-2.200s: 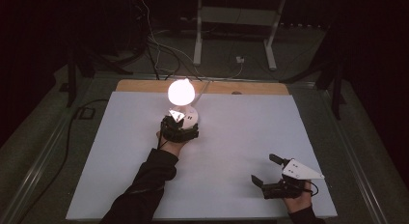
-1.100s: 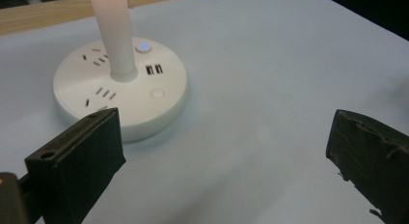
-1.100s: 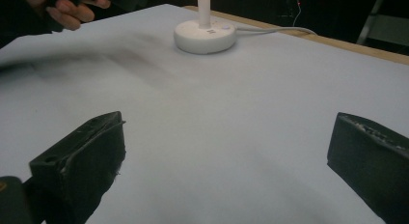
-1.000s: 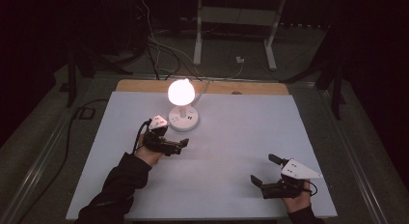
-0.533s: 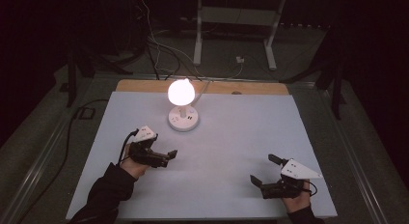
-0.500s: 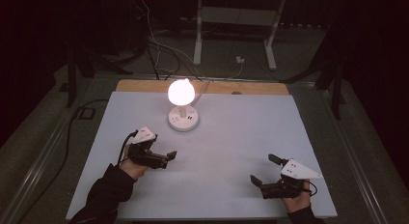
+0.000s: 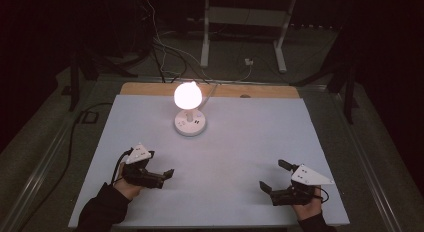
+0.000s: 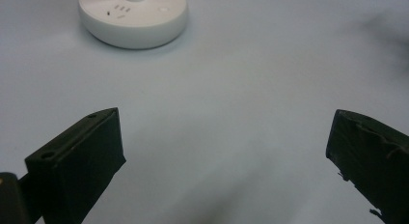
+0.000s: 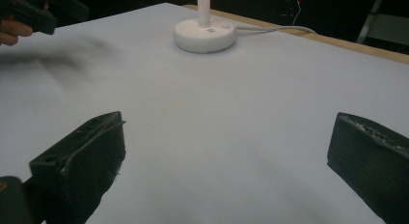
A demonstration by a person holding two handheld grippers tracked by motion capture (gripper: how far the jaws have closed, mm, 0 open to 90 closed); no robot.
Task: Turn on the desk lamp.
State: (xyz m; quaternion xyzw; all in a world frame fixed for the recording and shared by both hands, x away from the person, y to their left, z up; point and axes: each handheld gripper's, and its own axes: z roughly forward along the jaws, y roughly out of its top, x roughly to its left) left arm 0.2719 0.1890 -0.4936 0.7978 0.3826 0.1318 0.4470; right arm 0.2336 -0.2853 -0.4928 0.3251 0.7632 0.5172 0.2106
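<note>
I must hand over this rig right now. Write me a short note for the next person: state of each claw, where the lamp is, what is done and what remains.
Left claw: open, holding nothing, low over the white table at its near left, apart from the lamp.
Right claw: open, holding nothing, at the near right.
Lamp: upright on its round white base at the far middle of the table, bulb lit, cord running off the far edge.
Done: the lamp is on, both claws are away from it.
Left: nothing obvious; probably just confirm the light stays on.
</note>
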